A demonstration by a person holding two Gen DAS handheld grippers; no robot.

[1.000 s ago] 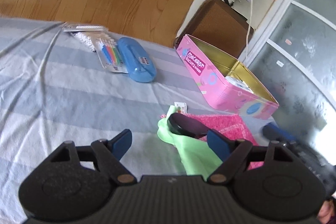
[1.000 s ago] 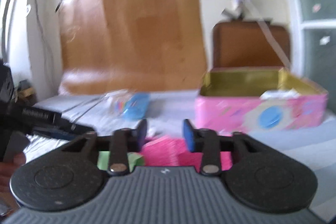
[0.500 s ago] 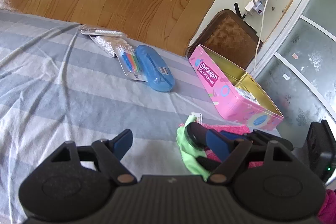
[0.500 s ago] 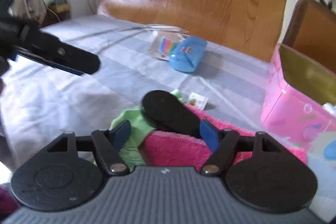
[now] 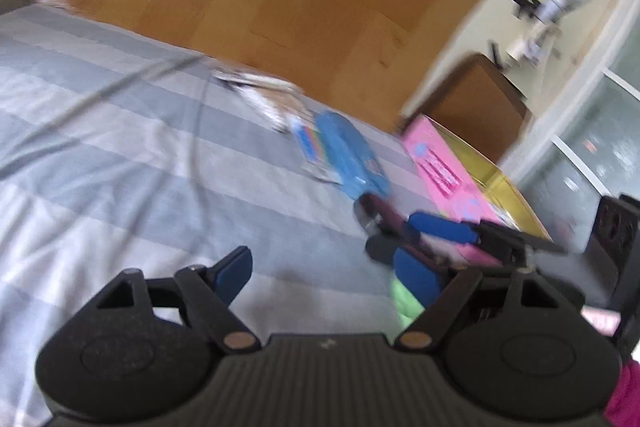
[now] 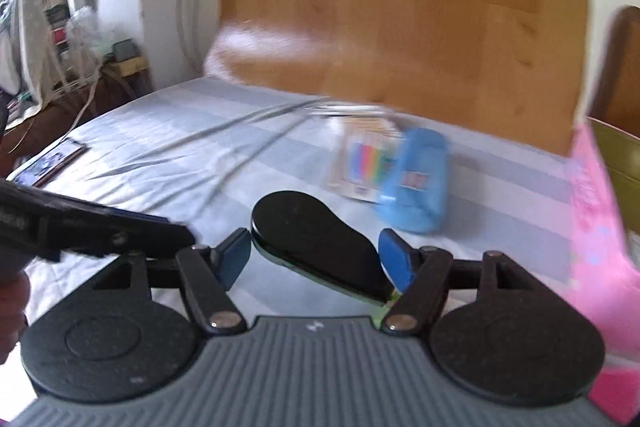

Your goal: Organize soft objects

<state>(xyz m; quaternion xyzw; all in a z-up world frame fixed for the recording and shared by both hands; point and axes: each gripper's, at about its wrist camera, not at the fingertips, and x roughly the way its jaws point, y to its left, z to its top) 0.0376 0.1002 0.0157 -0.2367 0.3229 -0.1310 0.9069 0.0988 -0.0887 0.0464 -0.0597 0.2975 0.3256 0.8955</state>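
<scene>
A striped grey-blue bedsheet (image 6: 168, 151) spreads before a wooden headboard (image 6: 400, 7), with a pink tin box (image 5: 444, 167) at the bed's right. The right tool (image 6: 314, 259), spread wide, has now lifted the black oval pad (image 6: 316, 247) off the green cloth (image 5: 404, 301); the left tool (image 5: 328, 271) hangs open, empty.

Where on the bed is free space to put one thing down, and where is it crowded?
The striped sheet lies bare left of the blue case and in front of the left gripper. It is crowded on the right: packets, case and pink tin lie close together, with the right gripper over a black oval pad.
</scene>
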